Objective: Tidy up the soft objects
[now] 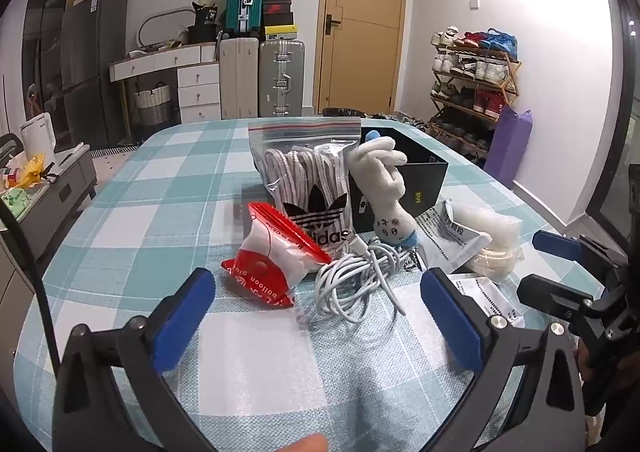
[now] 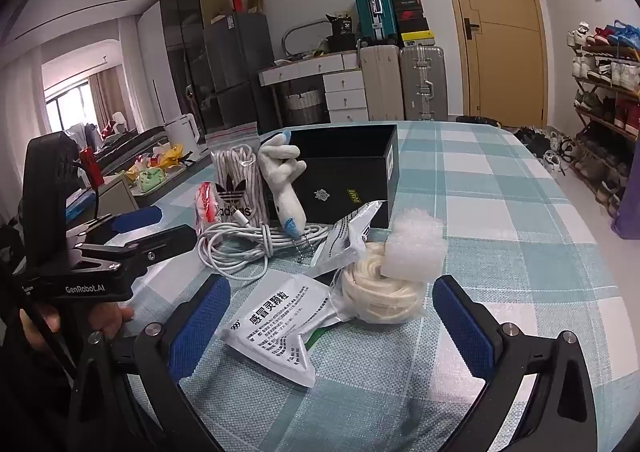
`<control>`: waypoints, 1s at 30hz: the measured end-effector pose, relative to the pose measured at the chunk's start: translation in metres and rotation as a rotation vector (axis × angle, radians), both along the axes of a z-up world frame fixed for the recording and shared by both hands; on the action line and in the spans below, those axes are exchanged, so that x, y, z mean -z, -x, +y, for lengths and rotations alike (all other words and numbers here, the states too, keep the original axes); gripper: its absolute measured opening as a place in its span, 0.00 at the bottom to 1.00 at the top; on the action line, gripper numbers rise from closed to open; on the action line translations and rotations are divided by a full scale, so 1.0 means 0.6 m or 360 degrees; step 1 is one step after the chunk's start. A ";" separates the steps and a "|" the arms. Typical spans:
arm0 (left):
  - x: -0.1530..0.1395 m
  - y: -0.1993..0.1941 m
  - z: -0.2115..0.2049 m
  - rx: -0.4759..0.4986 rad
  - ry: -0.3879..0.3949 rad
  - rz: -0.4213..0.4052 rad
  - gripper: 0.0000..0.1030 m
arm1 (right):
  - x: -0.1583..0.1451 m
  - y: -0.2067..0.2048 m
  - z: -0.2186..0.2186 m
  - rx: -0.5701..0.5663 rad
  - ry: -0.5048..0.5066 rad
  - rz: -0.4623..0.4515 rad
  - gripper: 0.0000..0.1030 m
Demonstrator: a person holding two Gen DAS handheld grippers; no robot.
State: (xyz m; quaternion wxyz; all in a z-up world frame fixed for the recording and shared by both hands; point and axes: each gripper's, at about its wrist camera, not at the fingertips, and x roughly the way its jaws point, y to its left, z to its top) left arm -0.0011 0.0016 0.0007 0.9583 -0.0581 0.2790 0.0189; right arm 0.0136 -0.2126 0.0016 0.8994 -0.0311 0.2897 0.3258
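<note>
— Teal-and-white checked cloth covers the tabletop [image 1: 160, 180], and both claws hang just above it. What lies in front of the left claw [image 1: 318, 304]?

— Its blue-padded jaws stand wide apart, holding nothing. Between and just beyond them sits a coiled white cable [image 1: 356, 276], touching a red-and-white balloon packet [image 1: 272, 256] on its left. Behind those, a zip bag of striped laces [image 1: 308, 180] with a trefoil logo stands upright, and a grey plush toy [image 1: 384, 188] leans head-down against an open black box [image 1: 420, 172].

— And the right claw [image 2: 332, 322]?

— Also spread open and empty. A white medicine sachet [image 2: 276, 328] with printed Chinese text lies flat between its jaws. Just beyond, a bundle of cream cord [image 2: 380, 296] in clear wrap rests on the cloth, with a block of white foam [image 2: 416, 252] sitting against its far side. A second sachet [image 2: 348, 236] leans beside them, in front of the black box.

— Where are the claws relative to each other?

— Side by side; each camera catches the other at its edge.
</note>
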 end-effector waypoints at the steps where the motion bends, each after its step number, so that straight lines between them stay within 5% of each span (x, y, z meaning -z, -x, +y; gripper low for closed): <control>1: 0.000 0.001 0.002 -0.0003 0.0003 -0.0004 1.00 | -0.001 0.002 -0.002 0.0003 -0.0026 -0.0031 1.00; 30: 0.004 -0.004 0.003 -0.0011 -0.0025 0.0012 1.00 | 0.000 0.002 -0.003 0.0003 -0.0014 -0.0037 1.00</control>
